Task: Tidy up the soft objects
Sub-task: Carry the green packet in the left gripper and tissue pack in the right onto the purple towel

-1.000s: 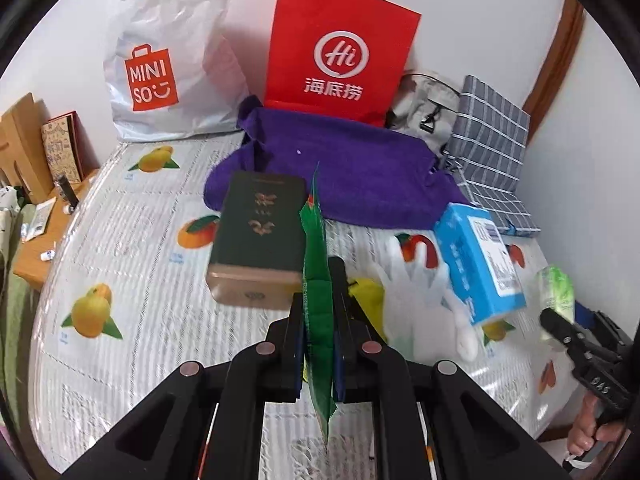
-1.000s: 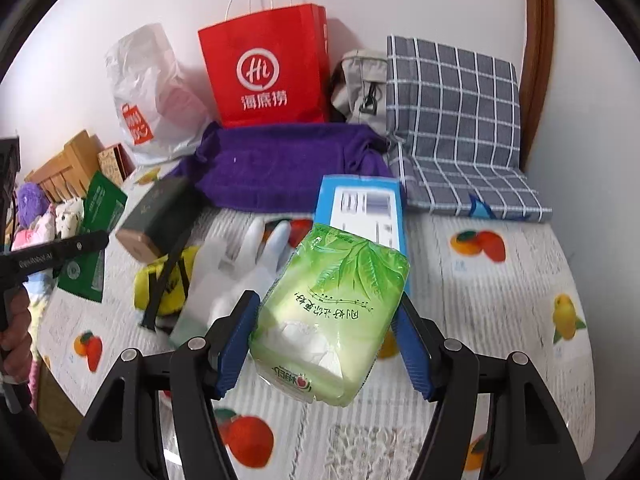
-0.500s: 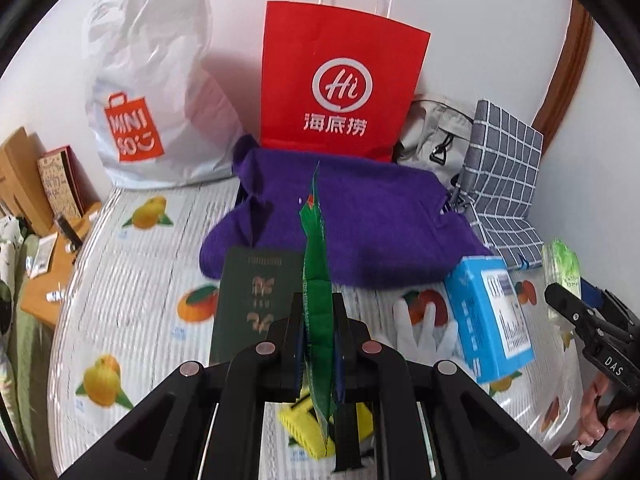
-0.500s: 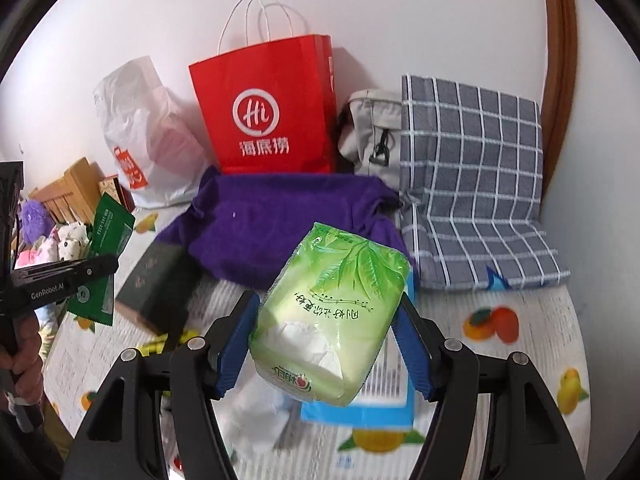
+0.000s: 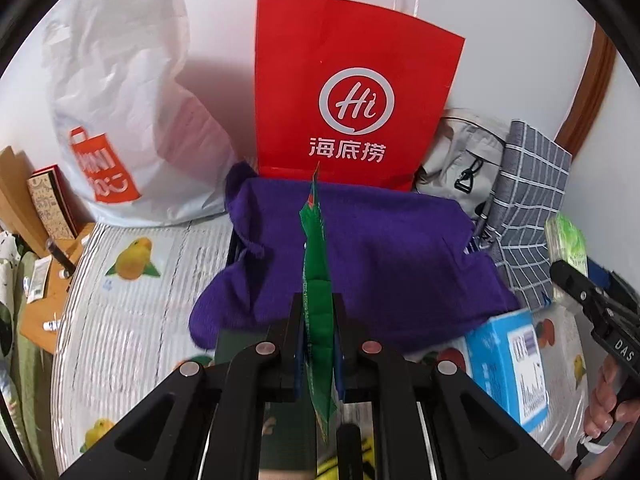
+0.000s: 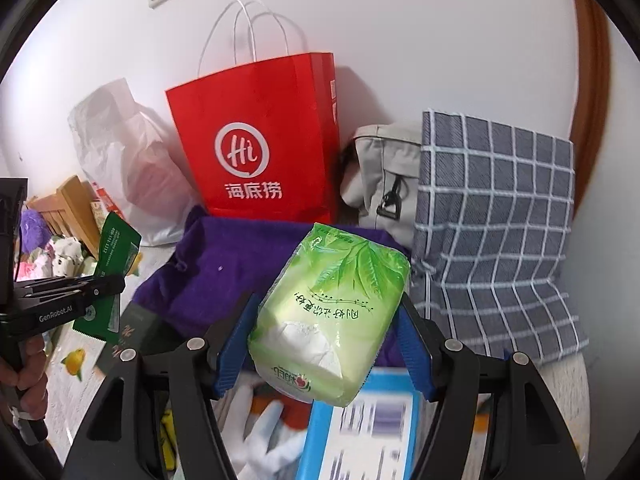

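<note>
With the left tongs [image 5: 318, 344] pinched narrow on the flat green foil sachet [image 5: 316, 280] and the right tongs [image 6: 326, 344] clamping the soft pale-green plastic tissue pack [image 6: 332, 316], carry both level toward the red paper carrier bag [image 5: 352, 92] ahead (probably the destination), releasing only once above its mouth.

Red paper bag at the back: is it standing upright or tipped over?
Upright. The red paper bag stands against the wall behind the purple cloth, logo face vertical, white handles up. Whether anything is inside, the pictures don't show.
</note>
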Action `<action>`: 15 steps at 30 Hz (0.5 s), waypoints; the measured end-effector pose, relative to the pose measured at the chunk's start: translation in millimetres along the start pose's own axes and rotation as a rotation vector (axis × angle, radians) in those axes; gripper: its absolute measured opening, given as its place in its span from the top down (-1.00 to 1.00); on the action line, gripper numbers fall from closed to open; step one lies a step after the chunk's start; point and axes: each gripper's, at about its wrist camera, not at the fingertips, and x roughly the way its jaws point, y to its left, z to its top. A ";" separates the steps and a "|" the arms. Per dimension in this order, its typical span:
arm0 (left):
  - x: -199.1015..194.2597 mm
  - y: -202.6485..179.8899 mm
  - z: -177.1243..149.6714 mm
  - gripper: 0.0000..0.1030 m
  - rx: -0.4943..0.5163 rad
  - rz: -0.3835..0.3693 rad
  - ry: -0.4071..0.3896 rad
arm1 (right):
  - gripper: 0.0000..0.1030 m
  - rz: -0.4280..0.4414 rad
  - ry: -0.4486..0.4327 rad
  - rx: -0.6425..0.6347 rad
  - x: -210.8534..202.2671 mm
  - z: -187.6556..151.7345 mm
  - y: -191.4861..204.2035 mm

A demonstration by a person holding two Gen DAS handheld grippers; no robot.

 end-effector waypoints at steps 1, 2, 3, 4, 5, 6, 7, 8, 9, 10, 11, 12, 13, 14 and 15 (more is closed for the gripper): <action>3.2 -0.7 2.8 0.78 0.003 -0.002 0.002 | -0.29 -0.001 0.000 -0.007 6.0 6.2 0.1; 9.0 -2.0 8.3 0.78 0.006 -0.005 0.005 | -0.29 0.003 0.002 -0.008 10.6 10.8 -0.1; 13.0 -2.9 11.9 0.78 0.009 -0.007 0.007 | -0.29 0.010 0.010 -0.008 16.0 15.5 -3.1; 17.0 -4.0 15.6 0.78 0.014 -0.010 0.008 | -0.29 0.017 0.018 -0.007 22.0 19.5 -5.5; 22.8 -5.3 20.3 0.78 0.019 -0.015 0.014 | -0.29 0.022 0.021 -0.004 29.3 23.5 -7.6; 29.0 -6.2 24.6 0.78 0.022 -0.024 0.021 | -0.29 0.025 0.021 -0.005 34.8 25.4 -8.9; 34.3 -6.6 27.9 0.78 0.024 -0.030 0.023 | -0.29 0.028 0.024 -0.008 40.8 26.3 -9.8; 39.1 -7.1 30.6 0.78 0.027 -0.032 0.025 | -0.29 0.031 0.039 -0.016 49.7 27.1 -10.1; 44.6 -7.5 33.0 0.78 0.030 -0.034 0.030 | -0.29 0.032 0.054 -0.026 56.5 27.5 -9.7; 50.8 -7.4 35.6 0.78 0.030 -0.038 0.037 | -0.29 0.034 0.068 -0.038 62.6 27.1 -9.0; 59.0 -6.4 38.1 0.78 0.026 -0.046 0.047 | -0.29 0.041 0.082 -0.054 69.1 25.1 -8.4; 63.2 -5.6 39.1 0.78 0.025 -0.050 0.053 | -0.29 0.046 0.093 -0.064 74.5 23.4 -8.2; 69.3 -4.4 40.3 0.78 0.025 -0.053 0.061 | -0.29 0.050 0.108 -0.070 79.7 21.1 -8.7; 77.2 -2.3 41.7 0.78 0.023 -0.054 0.070 | -0.29 0.053 0.128 -0.074 87.0 17.7 -9.6; 83.7 -0.4 43.2 0.78 0.019 -0.054 0.083 | -0.29 0.053 0.148 -0.079 93.6 15.1 -10.3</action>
